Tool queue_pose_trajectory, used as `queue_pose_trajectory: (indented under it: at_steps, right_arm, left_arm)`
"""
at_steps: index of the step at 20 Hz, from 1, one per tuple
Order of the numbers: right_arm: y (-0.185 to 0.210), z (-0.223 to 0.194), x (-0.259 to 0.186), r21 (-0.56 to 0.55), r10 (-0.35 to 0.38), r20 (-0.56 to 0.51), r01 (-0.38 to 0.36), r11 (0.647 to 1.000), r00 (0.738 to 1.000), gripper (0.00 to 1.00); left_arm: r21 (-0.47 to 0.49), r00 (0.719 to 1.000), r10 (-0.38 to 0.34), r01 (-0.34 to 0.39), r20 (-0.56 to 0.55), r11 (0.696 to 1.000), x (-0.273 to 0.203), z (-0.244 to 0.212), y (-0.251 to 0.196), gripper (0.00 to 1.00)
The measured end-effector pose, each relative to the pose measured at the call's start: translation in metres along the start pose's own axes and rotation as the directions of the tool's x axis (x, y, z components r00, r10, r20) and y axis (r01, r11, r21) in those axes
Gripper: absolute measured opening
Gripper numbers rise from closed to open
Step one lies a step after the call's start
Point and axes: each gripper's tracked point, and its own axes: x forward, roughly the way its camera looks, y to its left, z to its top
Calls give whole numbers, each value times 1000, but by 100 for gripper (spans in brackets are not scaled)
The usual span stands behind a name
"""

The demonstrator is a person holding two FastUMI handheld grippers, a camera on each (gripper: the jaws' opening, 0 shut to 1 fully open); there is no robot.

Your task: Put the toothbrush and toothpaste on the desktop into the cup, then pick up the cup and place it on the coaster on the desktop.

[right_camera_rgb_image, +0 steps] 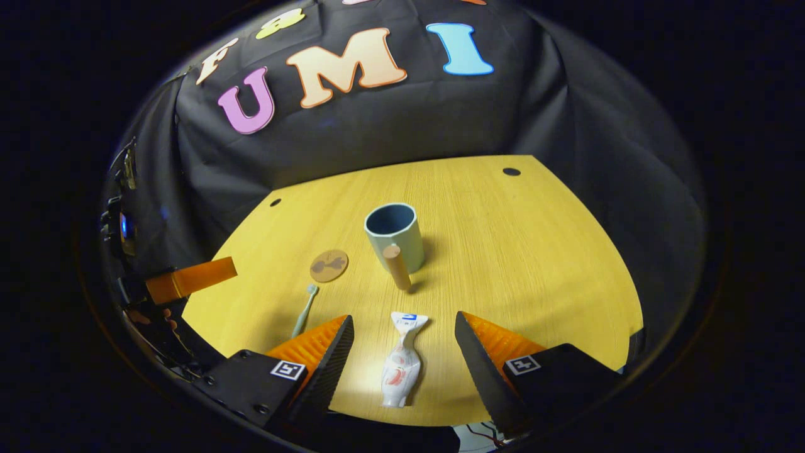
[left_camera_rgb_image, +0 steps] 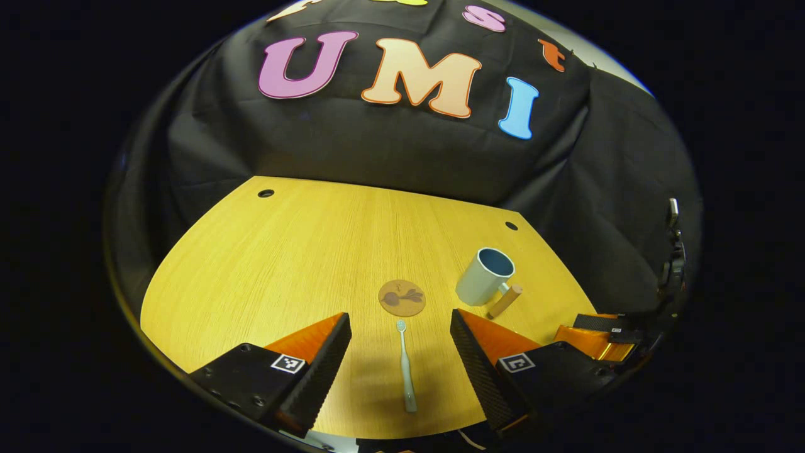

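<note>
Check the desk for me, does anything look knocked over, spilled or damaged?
Nothing spilled or tipped. The cup stands upright and empty, the toothbrush lies flat near the coaster. Only the toothpaste looks odd: its tube is squeezed and twisted, seemingly partly used.

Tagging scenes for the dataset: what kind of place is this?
Likely a staged recording booth, not a home: a bare wooden desk backed by black cloth, holding just a cup, toothbrush and toothpaste.
</note>
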Motion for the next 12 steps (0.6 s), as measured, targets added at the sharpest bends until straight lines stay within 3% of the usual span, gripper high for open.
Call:
queue_pose_trajectory:
  at_steps: [2,9,10,12]
  right_arm:
    - [2,-10,7,-3,6,-50,-7,1000,999,96]
    - [6,-42,47,6,-16,-243,18,1000,970,99]
    - [5,-43,51,-10,-28,-263,27,1000,964,95]
    - [4,-48,62,-28,-46,-295,40,999,954,99]
  left_arm:
    - [8,1000,12,-12,-15,1000,-2,-6,5,95]
    - [-15,995,75,-76,-61,997,-9,-27,27,95]
    - [-19,994,83,-85,-64,996,-11,-29,30,95]
    - [-24,993,102,-104,-66,994,-15,-31,36,95]
